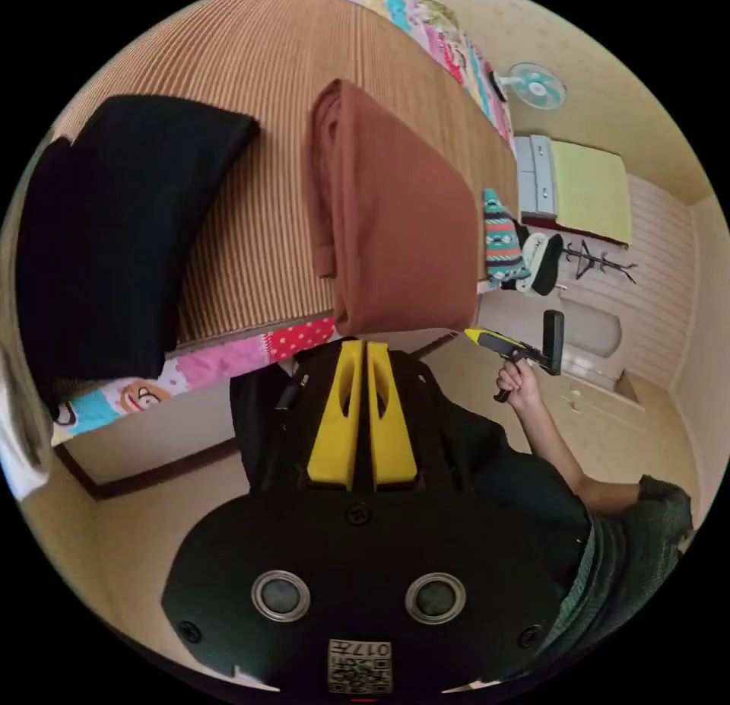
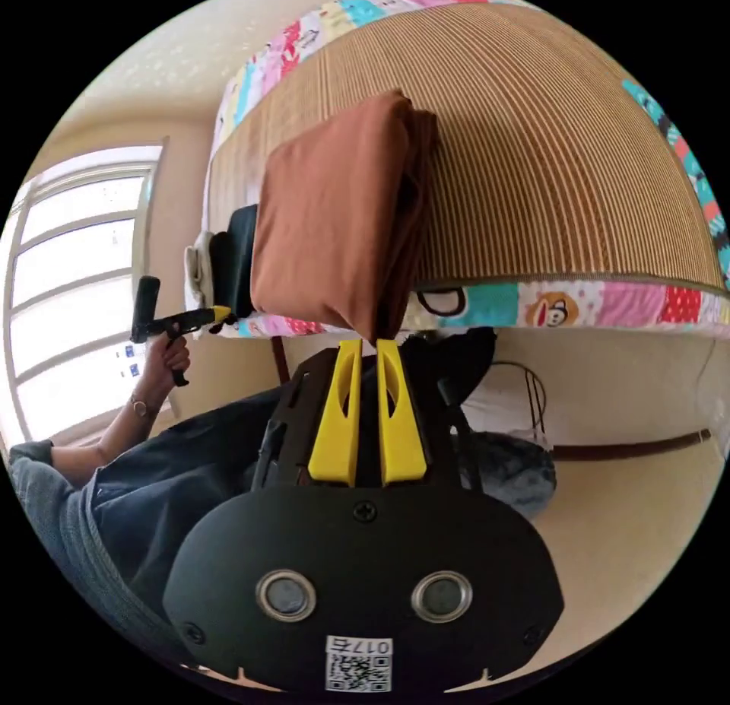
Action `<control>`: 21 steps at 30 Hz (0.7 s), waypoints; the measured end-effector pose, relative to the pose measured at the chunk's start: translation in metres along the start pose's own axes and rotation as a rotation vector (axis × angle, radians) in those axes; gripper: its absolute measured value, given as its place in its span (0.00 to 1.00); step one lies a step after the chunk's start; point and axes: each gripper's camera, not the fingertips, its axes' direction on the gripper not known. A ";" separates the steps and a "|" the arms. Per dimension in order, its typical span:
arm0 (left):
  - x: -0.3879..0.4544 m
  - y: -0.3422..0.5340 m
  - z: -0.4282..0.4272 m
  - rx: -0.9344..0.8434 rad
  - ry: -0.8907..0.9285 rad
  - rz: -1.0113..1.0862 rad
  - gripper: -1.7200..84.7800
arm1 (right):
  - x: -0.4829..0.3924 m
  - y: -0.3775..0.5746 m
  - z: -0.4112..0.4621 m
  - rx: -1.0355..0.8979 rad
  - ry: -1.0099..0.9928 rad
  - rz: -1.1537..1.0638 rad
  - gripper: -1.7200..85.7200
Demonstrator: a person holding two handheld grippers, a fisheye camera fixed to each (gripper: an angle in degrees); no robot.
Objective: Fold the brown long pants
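Bedroom setting: a bed topped with a striped straw mat over a patchwork cartoon sheet, pale floor below, window on one wall in the right gripper view.

Brown pants: one pair, already folded into a compact rectangle, several layers thick at the stacked edge. It lies on the mat with its near end hanging just over the bed's edge, just beyond the jaw tips in each view. Judgement: the fold looks essentially done; the bundle sits near the edge because that is where the person can reach it.

Left gripper: its two yellow jaws stand closed together, only a hairline gap between them, with no cloth seen between them. The tips sit at the hanging edge of the pants; whether they touch the fabric I cannot tell.

Right gripper: jaws nearly together, narrow slit between them, tips at the lower corner of the pants. A dark sliver shows low in the slit; I cannot tell whether cloth is pinched.

Each view also catches the other gripper held up in a hand beside the bed edge, clear of the cloth as seen from there. This suggests both tools are off the garment.

Counts: two grippers, one pair of brown pants, one folded black garment well apart on the same mat, one fan on the far wall, one coat rack.
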 end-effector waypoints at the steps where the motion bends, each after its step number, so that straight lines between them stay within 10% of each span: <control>1: -0.015 0.003 0.003 0.026 0.030 -0.033 0.08 | 0.014 0.012 0.010 -0.010 0.067 0.105 0.07; 11: -0.056 -0.148 0.005 0.189 0.150 0.114 0.20 | 0.050 -0.081 -0.012 0.195 -0.275 0.124 0.26; 21: -0.129 -0.159 0.067 0.132 0.203 0.026 0.10 | 0.022 -0.071 0.036 0.108 -0.210 0.086 0.20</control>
